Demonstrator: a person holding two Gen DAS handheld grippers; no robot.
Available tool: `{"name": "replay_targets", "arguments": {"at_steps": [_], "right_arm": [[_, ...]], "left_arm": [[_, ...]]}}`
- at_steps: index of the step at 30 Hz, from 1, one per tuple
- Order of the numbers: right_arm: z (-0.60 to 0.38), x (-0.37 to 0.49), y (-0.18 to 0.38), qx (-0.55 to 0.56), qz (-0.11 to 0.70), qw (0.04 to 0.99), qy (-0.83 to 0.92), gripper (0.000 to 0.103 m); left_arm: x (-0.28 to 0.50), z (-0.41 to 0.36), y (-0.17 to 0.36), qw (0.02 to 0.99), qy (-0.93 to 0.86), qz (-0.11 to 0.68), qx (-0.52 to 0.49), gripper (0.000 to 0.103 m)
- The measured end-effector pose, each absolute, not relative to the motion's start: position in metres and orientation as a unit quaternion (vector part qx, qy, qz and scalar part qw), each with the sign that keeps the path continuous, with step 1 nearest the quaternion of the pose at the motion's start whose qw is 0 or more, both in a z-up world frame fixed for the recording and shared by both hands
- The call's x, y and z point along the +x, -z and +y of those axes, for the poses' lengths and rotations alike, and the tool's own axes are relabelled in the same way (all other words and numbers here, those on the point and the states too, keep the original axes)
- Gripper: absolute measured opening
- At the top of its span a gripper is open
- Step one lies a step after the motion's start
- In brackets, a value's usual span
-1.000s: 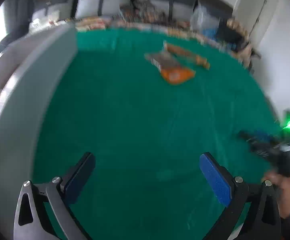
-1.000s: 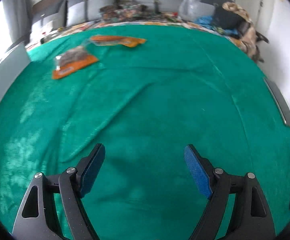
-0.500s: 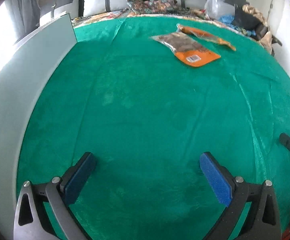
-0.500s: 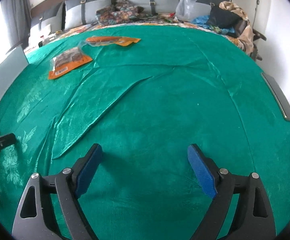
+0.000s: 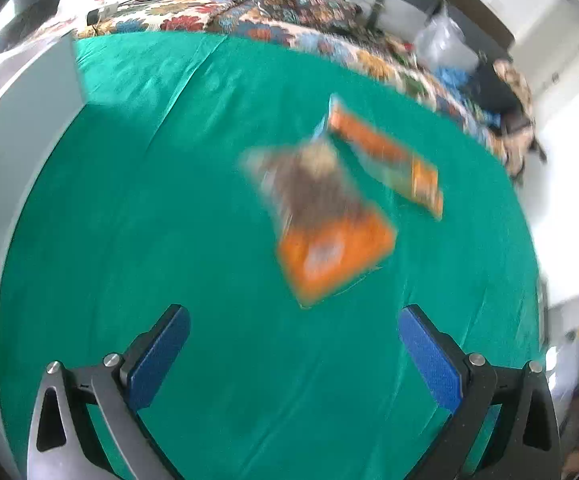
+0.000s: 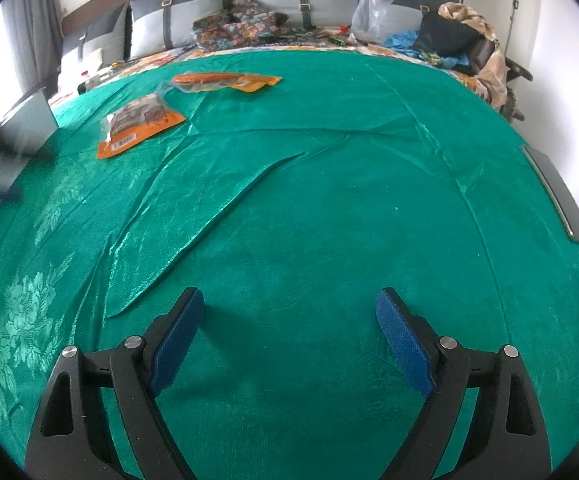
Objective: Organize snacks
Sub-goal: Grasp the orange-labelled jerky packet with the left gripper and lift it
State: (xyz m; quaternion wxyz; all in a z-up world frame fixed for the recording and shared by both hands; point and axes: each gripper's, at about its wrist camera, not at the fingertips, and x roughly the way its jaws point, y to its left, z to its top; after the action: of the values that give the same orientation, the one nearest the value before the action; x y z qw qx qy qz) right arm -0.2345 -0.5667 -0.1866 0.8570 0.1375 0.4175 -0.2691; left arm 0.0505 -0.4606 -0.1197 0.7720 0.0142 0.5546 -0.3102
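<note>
Lying flat on glossy green cloth (image 6: pixel 329 208), two crinkly orange snack packets (image 6: pixel 139 124).

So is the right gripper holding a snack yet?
No, the right gripper is open with only green cloth between its fingers; both snack packets lie far off.

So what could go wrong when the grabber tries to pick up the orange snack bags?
The nearer snack bag lies flat on the green cloth, so the open left gripper might pinch cloth along with it. The cloth already has loose folds that could bunch up. The second snack bag sits right beside the first, so it might get nudged. The left view is blurred, which suggests fast motion and a possible miss.
</note>
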Motion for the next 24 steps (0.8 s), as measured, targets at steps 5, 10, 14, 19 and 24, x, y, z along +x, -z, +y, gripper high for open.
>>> {"name": "replay_targets", "arguments": {"at_steps": [5,10,14,19,24], "right_arm": [[-0.566,-0.234,0.186,0.138,0.418,0.857,0.269,0.091],[-0.566,-0.235,0.186,0.138,0.418,0.857,0.269,0.091],[-0.566,-0.235,0.186,0.138,0.417,0.857,0.269,0.091],[-0.566,-0.235,0.186,0.138,0.418,0.857,0.269,0.091],[-0.566,-0.234,0.187,0.137,0.418,0.857,0.269,0.092]], "left_arm": [[0.099,-0.522,0.128,0.781,0.247,0.572,0.024,0.102],[0.110,-0.565,0.148,0.791,0.206,0.574,0.041,0.102],[0.102,-0.589,0.161,0.814,0.167,0.544,0.117,0.103],[0.087,-0.574,0.166,0.830,0.187,0.503,0.151,0.103],[0.100,-0.551,0.169,0.811,0.212,0.530,0.123,0.103]]}}
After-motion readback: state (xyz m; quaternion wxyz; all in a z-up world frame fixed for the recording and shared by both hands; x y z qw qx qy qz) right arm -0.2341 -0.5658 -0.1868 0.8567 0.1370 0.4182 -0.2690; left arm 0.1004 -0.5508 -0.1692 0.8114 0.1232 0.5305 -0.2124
